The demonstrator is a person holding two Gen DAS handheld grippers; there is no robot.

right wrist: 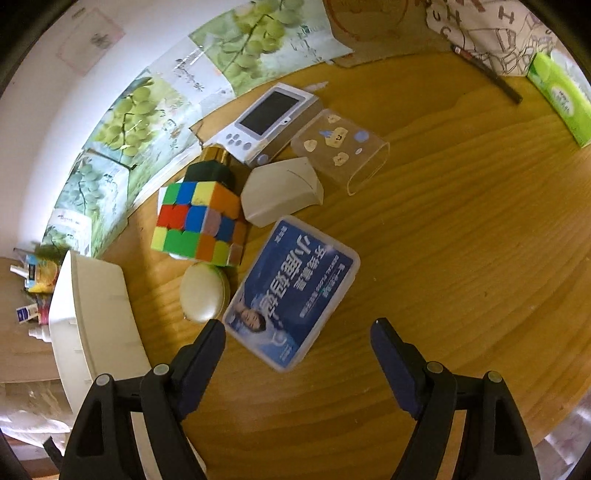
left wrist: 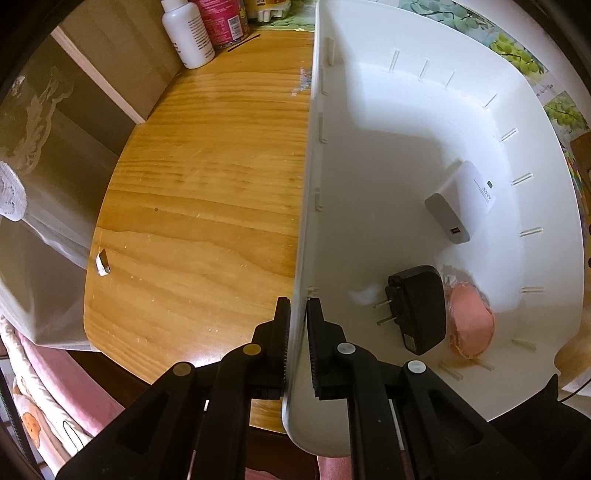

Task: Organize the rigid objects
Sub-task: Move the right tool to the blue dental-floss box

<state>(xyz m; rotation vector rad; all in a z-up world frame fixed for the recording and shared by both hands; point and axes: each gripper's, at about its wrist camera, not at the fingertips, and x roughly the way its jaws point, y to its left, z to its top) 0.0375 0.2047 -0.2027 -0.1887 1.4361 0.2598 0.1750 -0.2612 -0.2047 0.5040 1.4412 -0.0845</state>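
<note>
- Left wrist view: left gripper (left wrist: pixel 298 314) pointing down, jaws nearly together, one on each side of the thin wall of the white bin (left wrist: pixel 373 99). Cannot tell if the pads are pressing on the wall.
- Inside the bin, near right: black plug (left wrist: pixel 417 306), pink round thing (left wrist: pixel 471 325) just beside it, white power bank (left wrist: pixel 461 203) farther off.
- Left of the bin: bare wooden table (left wrist: pixel 207 184), white bottle (left wrist: pixel 188 33) at the far edge.
- Right wrist view: right gripper (right wrist: pixel 297 330) spread wide, nothing between the fingers.
- Just past the tips: blue flat box (right wrist: pixel 295 291), cream round case (right wrist: pixel 203 291) to its left.
- Farther off: colour cube (right wrist: pixel 199 221), white wedge piece (right wrist: pixel 280 190), clear case (right wrist: pixel 340 147), small screen gadget (right wrist: pixel 273 118).
</note>
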